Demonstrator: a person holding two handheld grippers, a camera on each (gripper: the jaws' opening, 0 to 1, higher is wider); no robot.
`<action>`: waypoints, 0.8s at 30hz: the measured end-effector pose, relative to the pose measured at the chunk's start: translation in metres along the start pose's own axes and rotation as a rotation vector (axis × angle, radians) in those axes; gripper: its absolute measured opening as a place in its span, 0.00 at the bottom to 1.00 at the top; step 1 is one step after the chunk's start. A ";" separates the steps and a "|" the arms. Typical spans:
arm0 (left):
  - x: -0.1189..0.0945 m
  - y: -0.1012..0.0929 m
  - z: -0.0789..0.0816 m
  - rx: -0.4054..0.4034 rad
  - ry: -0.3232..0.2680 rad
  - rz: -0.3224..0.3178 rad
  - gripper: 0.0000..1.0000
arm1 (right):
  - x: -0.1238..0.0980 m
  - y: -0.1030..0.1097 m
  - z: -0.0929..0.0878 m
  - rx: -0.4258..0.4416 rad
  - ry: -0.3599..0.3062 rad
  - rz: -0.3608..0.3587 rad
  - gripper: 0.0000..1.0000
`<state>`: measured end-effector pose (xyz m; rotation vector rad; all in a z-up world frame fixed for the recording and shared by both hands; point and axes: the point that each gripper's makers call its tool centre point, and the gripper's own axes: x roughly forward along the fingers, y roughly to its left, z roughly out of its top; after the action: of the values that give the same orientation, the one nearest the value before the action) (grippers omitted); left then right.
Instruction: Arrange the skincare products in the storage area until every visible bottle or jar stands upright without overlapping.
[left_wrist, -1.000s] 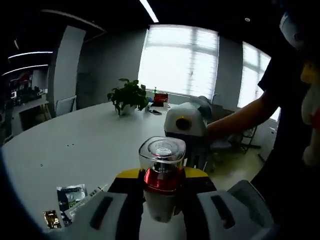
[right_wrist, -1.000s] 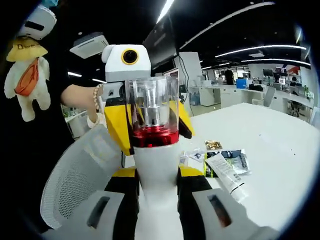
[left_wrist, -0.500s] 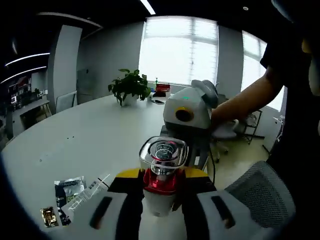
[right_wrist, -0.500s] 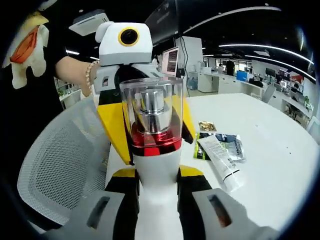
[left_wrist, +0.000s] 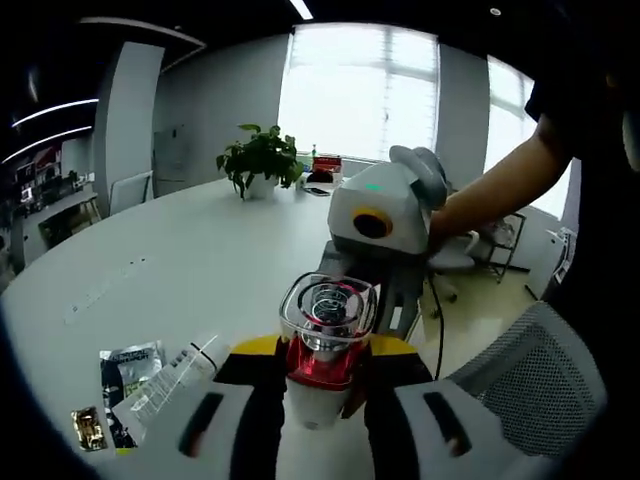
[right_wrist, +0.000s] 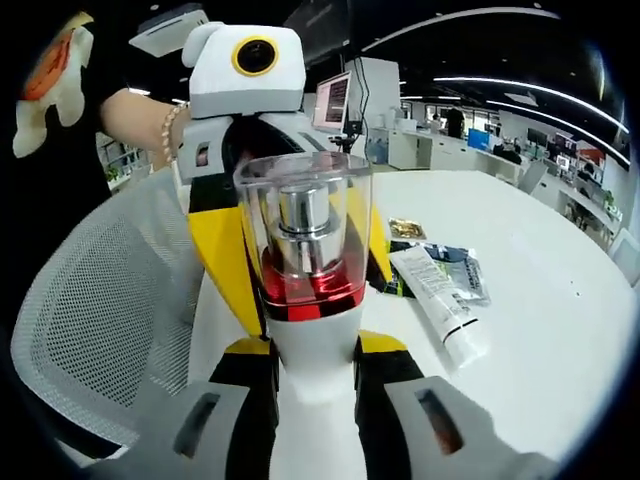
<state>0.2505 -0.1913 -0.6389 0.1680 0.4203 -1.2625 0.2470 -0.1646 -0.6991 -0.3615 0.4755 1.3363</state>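
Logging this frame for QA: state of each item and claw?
pump bottle: clear cap on, held off the table by both claws
left claw: shut on the bottle
right claw: shut on the bottle
white tube: lying flat on the table
sachets: lying flat beside the tube

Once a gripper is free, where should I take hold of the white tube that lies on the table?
Grip the tube across the middle of its body, coming down from above with one jaw on each long side. It lies flat on the table, seemingly partly over a dark sachet, so coming at it from one end would probably only push it along.
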 end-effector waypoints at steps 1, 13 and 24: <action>0.000 0.001 -0.001 0.003 -0.002 0.000 0.24 | 0.000 0.000 0.001 0.001 0.000 -0.002 0.28; 0.005 0.005 -0.005 -0.018 -0.003 -0.006 0.24 | 0.003 -0.005 -0.004 -0.017 0.022 0.001 0.28; 0.014 0.016 0.000 -0.010 -0.013 -0.004 0.25 | 0.002 -0.016 -0.005 -0.034 0.028 -0.003 0.28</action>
<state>0.2685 -0.1987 -0.6461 0.1501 0.4158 -1.2651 0.2628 -0.1689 -0.7051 -0.4090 0.4758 1.3394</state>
